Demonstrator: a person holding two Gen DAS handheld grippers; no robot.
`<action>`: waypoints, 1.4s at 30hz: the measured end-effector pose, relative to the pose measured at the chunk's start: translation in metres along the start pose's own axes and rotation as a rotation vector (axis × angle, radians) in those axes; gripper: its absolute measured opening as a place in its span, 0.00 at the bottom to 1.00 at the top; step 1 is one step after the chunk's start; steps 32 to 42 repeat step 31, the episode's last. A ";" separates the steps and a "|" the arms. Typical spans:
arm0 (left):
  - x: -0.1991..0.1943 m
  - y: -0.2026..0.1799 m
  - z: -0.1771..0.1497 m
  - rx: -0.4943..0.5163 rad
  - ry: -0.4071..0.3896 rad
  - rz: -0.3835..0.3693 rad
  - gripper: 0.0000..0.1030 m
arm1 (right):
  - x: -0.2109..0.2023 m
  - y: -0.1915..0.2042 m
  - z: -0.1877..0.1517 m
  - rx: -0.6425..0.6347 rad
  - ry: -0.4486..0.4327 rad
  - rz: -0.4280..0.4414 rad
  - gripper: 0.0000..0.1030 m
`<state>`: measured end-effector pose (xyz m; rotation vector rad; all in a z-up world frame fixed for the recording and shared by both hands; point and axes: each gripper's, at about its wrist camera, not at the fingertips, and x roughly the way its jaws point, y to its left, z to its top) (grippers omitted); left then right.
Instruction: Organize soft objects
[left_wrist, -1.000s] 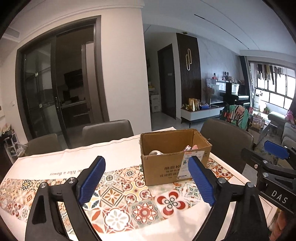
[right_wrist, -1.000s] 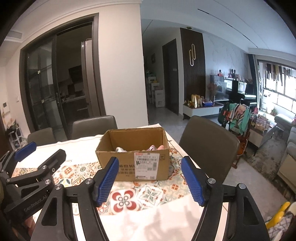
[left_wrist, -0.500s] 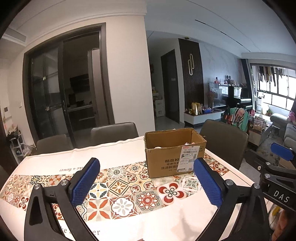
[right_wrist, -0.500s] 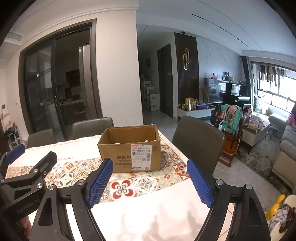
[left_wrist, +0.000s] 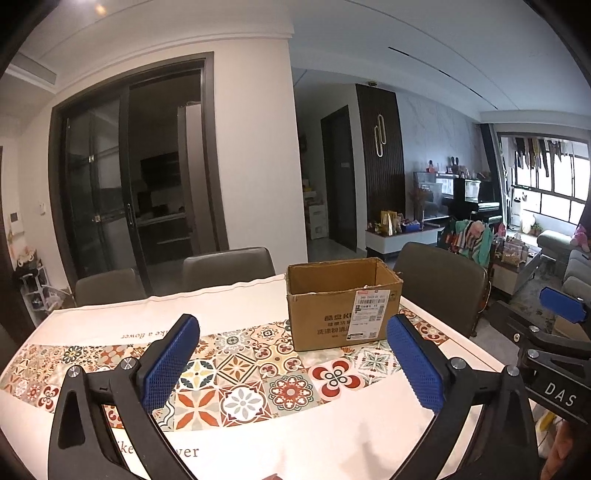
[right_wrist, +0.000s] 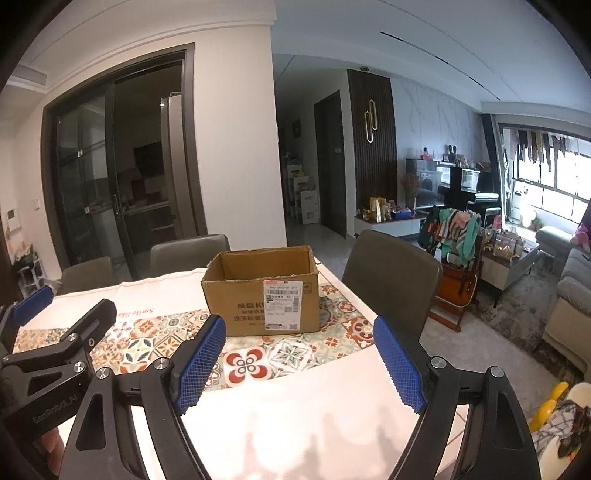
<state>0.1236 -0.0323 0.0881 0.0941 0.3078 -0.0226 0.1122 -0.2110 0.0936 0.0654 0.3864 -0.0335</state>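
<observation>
An open brown cardboard box (left_wrist: 341, 306) with a white shipping label stands on the tiled-pattern tablecloth (left_wrist: 236, 373), also in the right wrist view (right_wrist: 264, 295). Its contents are hidden behind the front wall, bar a pale sliver at the rim. My left gripper (left_wrist: 291, 358) is open and empty, held back from the box above the table. My right gripper (right_wrist: 299, 363) is open and empty, also short of the box. Each gripper shows at the edge of the other's view: the right one (left_wrist: 561, 354), the left one (right_wrist: 55, 332).
Grey chairs stand behind the table (left_wrist: 225, 266) and at its right end (right_wrist: 391, 273). Dark glass sliding doors (left_wrist: 129, 184) are behind. A living room with clothes rack (right_wrist: 454, 236) and sofa (right_wrist: 572, 295) lies to the right.
Both grippers have drawn back and lifted away from the box, which now looks smaller and farther. The soft items seen inside earlier are now below the rim line.
</observation>
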 end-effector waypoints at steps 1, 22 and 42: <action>-0.001 0.000 -0.001 0.001 0.001 0.001 1.00 | -0.002 -0.001 -0.001 0.000 -0.004 -0.003 0.81; -0.012 0.004 -0.010 0.000 0.002 -0.002 1.00 | -0.013 0.002 -0.011 0.007 0.007 0.001 0.81; -0.010 0.006 -0.012 -0.003 0.013 -0.010 1.00 | -0.012 0.003 -0.012 0.005 0.012 0.003 0.81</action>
